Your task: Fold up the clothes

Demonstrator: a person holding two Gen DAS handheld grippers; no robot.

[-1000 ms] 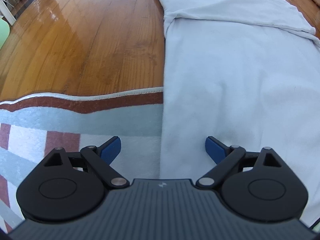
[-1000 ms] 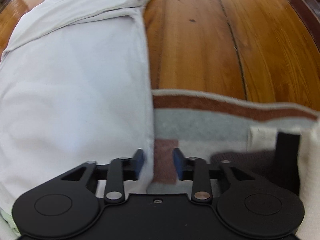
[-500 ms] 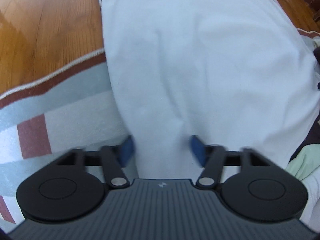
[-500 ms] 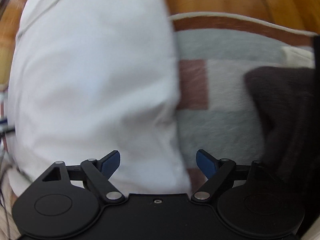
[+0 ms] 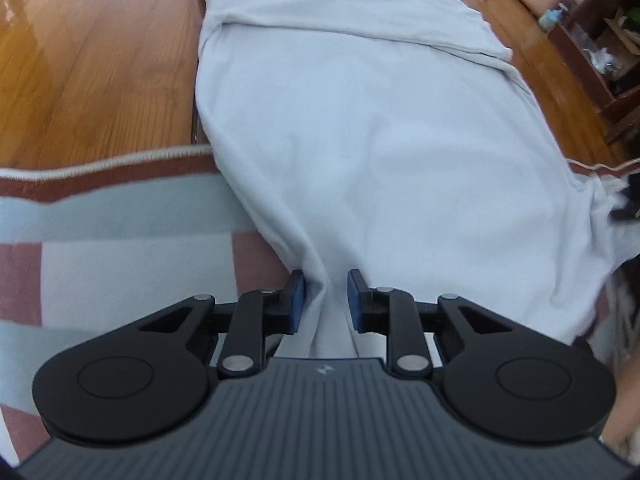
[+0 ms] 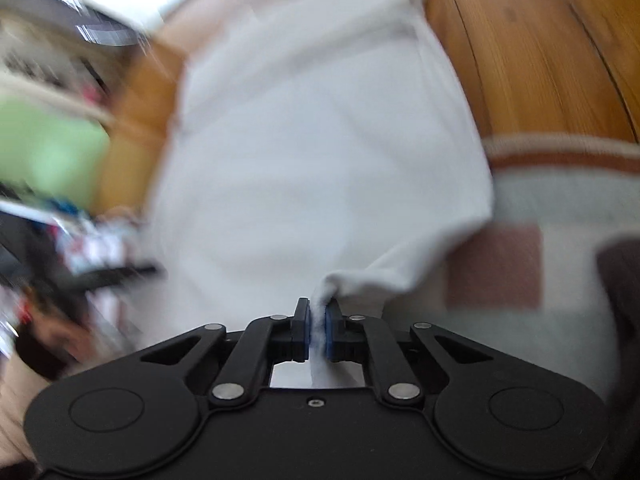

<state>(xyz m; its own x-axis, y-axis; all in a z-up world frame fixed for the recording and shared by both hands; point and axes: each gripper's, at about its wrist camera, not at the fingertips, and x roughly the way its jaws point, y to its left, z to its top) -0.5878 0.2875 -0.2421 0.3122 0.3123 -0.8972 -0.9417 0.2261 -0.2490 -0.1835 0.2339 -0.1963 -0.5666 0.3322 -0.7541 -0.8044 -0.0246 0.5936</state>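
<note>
White shirt (image 5: 380,128) spans wooden floor (image 5: 92,64) and striped rug (image 5: 120,248).

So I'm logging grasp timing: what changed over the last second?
Both grippers moved in over the white T-shirt. The right gripper closed from open and now pinches its hem; the left gripper narrowed around a fold, pads not yet touching. The shirt stays spread across the wooden floor and striped rug.

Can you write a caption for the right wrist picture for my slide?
The right gripper pinches a bunched corner of the white T-shirt above the striped rug and wooden floor.
</note>
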